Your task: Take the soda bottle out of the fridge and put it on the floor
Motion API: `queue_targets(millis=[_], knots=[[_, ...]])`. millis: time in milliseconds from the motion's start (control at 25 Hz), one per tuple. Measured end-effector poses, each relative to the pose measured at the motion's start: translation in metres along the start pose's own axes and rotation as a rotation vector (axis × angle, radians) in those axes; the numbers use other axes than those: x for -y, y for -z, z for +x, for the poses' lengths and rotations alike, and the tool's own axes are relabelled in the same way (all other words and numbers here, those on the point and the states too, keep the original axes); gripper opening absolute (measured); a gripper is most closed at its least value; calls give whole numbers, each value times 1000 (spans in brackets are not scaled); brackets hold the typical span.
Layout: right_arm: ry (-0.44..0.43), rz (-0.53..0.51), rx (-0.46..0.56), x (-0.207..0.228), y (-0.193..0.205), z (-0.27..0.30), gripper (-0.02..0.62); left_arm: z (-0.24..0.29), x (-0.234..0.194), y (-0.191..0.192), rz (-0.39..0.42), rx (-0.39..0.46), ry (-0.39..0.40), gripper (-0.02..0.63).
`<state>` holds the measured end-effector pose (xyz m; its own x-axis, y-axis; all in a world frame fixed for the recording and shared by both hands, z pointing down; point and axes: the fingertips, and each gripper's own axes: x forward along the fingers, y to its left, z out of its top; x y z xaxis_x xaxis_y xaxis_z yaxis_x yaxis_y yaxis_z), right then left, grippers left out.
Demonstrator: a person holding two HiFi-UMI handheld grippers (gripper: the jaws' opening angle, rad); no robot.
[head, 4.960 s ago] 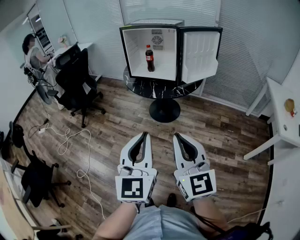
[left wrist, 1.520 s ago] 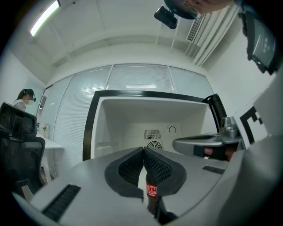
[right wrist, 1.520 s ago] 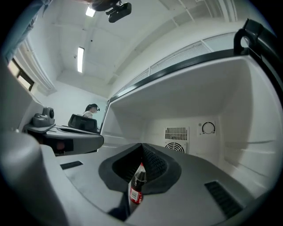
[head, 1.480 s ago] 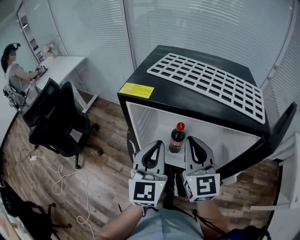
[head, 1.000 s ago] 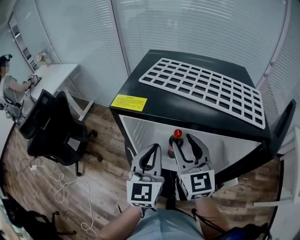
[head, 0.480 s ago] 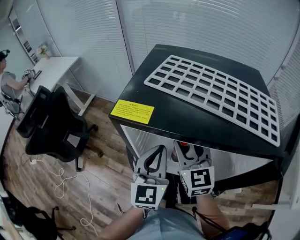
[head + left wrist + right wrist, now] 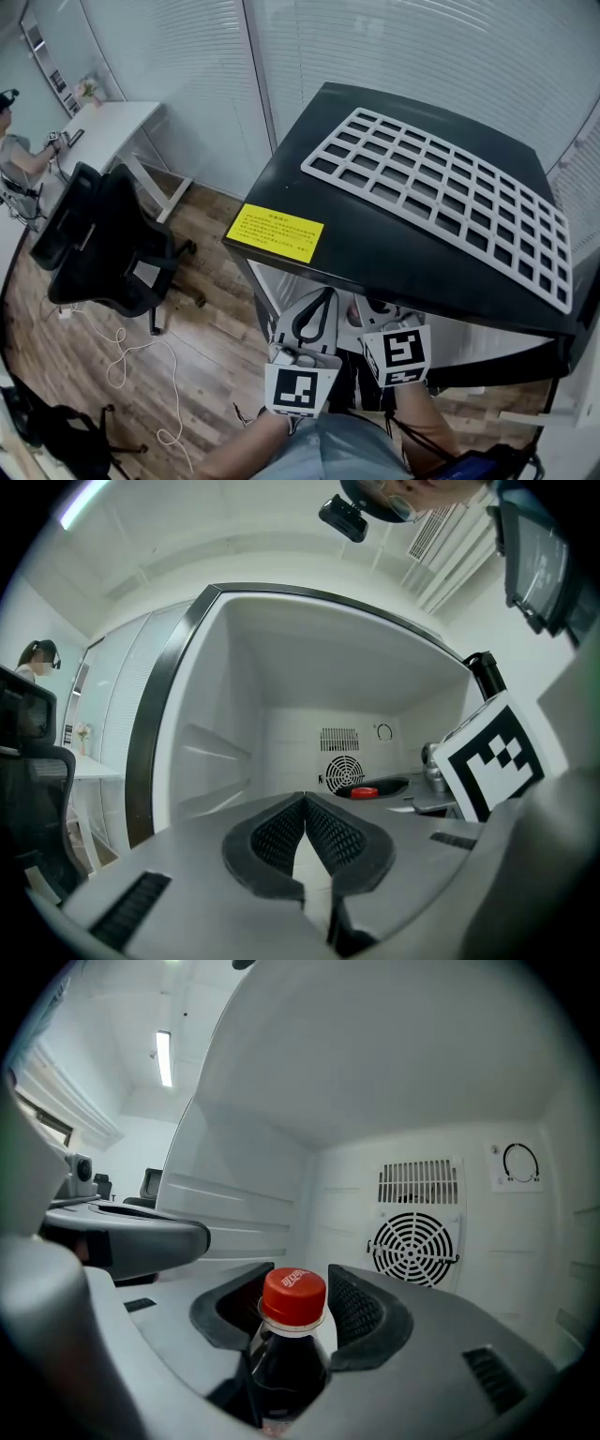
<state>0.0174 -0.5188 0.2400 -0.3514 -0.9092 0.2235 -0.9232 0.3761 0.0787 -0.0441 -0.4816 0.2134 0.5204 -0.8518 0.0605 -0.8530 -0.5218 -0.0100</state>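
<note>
The soda bottle (image 7: pixel 291 1354) stood straight up inside the fridge (image 7: pixel 234 1110), with its red cap (image 7: pixel 293 1295) on top, pointing at the fridge roof. The right gripper (image 7: pixel 298 1283) had its claw open, one side on each side of the bottle's neck, likely ready to grab it. The left gripper (image 7: pixel 305 803) was just beside it, claw closed and empty.

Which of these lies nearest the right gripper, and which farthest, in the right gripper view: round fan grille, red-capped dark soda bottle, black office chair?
1. Red-capped dark soda bottle: between the right gripper's fingers.
2. Round fan grille: on the fridge's back wall, right of centre.
3. Black office chair: outside the fridge, far left.
</note>
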Motion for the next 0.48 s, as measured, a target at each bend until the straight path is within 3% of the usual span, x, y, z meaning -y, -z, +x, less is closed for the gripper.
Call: queue_targets(millis=[480], knots=[[-42,-50,-33,-11,-7,5,119,0,-11,-5,-7,11,-26,17]])
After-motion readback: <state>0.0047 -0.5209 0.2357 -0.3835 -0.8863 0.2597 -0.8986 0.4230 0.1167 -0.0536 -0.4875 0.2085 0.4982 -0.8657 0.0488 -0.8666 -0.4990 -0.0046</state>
